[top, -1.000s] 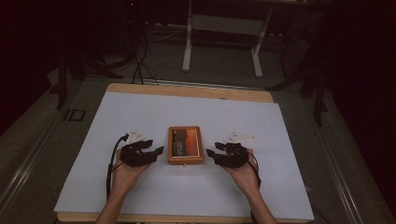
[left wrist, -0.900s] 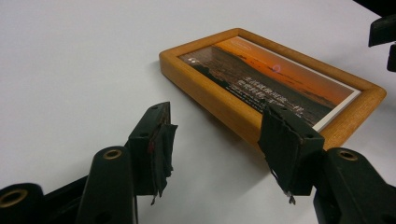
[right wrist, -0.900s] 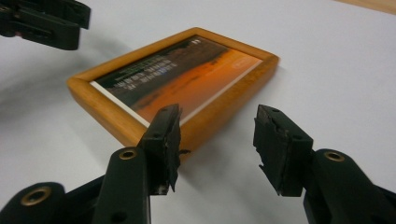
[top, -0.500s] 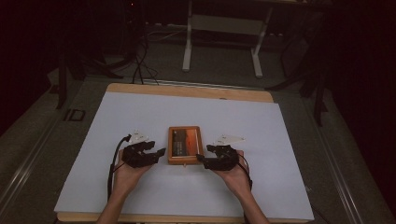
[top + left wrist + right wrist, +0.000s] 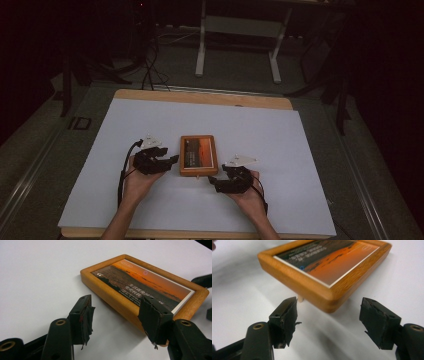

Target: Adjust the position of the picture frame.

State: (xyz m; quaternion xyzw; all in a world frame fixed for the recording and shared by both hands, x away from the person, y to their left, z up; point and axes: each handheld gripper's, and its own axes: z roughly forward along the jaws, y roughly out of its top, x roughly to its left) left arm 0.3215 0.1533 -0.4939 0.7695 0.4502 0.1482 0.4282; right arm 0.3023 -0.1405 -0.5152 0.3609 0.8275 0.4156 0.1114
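A wooden picture frame (image 5: 198,155) with an orange sunset picture and white text lies flat on the white table cover. My left gripper (image 5: 172,160) rests at its left side, open, and in the left gripper view (image 5: 116,302) the frame's long edge (image 5: 117,305) runs just ahead of the jaws. My right gripper (image 5: 215,181) sits at the frame's near right corner. Its jaws have just been opening, and they stand wide in the right gripper view (image 5: 329,302), the frame's corner (image 5: 329,300) just beyond the gap, untouched. A small peg (image 5: 300,299) shows under the frame.
The white cover (image 5: 280,145) lies on a wooden table whose edge (image 5: 200,96) shows at the far side. A black cable (image 5: 122,170) trails from the left gripper. Beyond the table are a white stand (image 5: 237,30) and cables on the dark floor.
The right hand has slid from beside the frame's right edge toward me and a little left, ending at its near right corner. The left hand and the frame have stayed put.
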